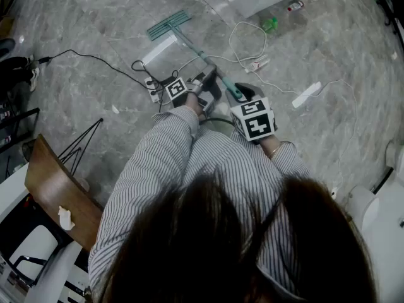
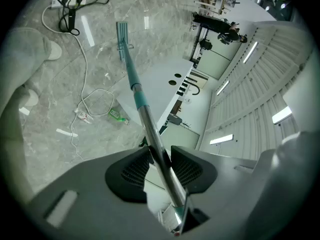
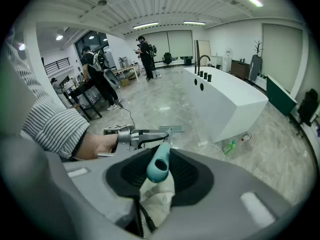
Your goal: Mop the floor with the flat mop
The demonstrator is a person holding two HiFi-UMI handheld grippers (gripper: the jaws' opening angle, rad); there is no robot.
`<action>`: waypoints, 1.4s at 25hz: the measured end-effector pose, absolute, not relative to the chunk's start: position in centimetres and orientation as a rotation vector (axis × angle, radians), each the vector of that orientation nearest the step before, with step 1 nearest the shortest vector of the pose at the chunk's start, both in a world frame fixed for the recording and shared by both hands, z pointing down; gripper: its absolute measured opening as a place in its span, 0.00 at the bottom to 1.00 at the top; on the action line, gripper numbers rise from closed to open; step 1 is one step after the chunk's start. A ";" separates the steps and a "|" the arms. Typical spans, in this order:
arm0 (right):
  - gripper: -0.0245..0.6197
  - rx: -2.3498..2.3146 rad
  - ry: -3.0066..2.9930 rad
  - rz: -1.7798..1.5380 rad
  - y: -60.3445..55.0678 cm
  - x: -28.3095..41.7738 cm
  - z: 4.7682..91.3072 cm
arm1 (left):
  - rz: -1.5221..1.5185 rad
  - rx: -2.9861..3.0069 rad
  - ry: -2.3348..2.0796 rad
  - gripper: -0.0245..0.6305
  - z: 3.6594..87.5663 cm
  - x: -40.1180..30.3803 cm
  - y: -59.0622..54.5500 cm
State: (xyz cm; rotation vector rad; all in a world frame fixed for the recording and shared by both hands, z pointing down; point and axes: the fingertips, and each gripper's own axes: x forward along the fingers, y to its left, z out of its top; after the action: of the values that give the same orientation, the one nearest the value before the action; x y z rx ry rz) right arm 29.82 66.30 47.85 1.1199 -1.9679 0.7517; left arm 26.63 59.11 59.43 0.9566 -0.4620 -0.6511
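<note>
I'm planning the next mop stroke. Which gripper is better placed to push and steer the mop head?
Probably left. The left gripper clamps the metal shaft lower, nearer the mop head; the right gripper holds only the teal handle end, better as a pivot.

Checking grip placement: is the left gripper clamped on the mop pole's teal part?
No, the left gripper is shut on the mop pole's bare metal stretch, short of the teal sleeve.

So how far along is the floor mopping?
Done: the teal-and-silver flat mop is picked up. In hand: the left gripper clamps its metal pole, the right gripper its teal end, with the head flat on the grey marble floor. Left: unclear; no wet streaks show what's been mopped.
</note>
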 end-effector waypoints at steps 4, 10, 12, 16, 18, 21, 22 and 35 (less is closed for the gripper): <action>0.21 1.117 -1.957 0.764 66.9 29.8 48.0 | -0.559 1.016 -0.467 0.26 59.4 26.7 59.7; 0.21 1.117 -1.938 0.774 66.7 31.2 48.3 | -0.504 1.037 -0.463 0.26 59.5 28.0 59.5; 0.21 1.117 -1.942 0.778 66.5 31.8 48.4 | -0.512 1.025 -0.465 0.27 59.6 28.5 59.4; 0.21 1.143 -1.973 0.745 64.8 32.5 47.9 | -0.551 1.011 -0.486 0.27 59.4 29.1 57.8; 0.21 1.144 -1.986 0.724 63.6 32.4 47.6 | -0.546 1.029 -0.485 0.28 59.1 29.0 56.7; 0.21 1.107 -1.985 0.726 62.1 31.6 47.7 | -0.558 1.037 -0.483 0.28 59.1 28.3 55.1; 0.21 1.094 -1.981 0.723 61.4 31.3 47.9 | -0.565 1.034 -0.485 0.28 59.3 27.9 54.4; 0.21 0.996 -1.969 0.706 37.9 20.8 49.5 | -0.515 1.038 -0.488 0.27 62.1 17.0 31.0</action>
State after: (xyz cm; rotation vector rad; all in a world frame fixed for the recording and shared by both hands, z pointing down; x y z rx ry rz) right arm 20.80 37.90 49.51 0.9962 -1.9694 0.7062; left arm 17.01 30.97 62.07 1.0376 -0.4883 -0.5153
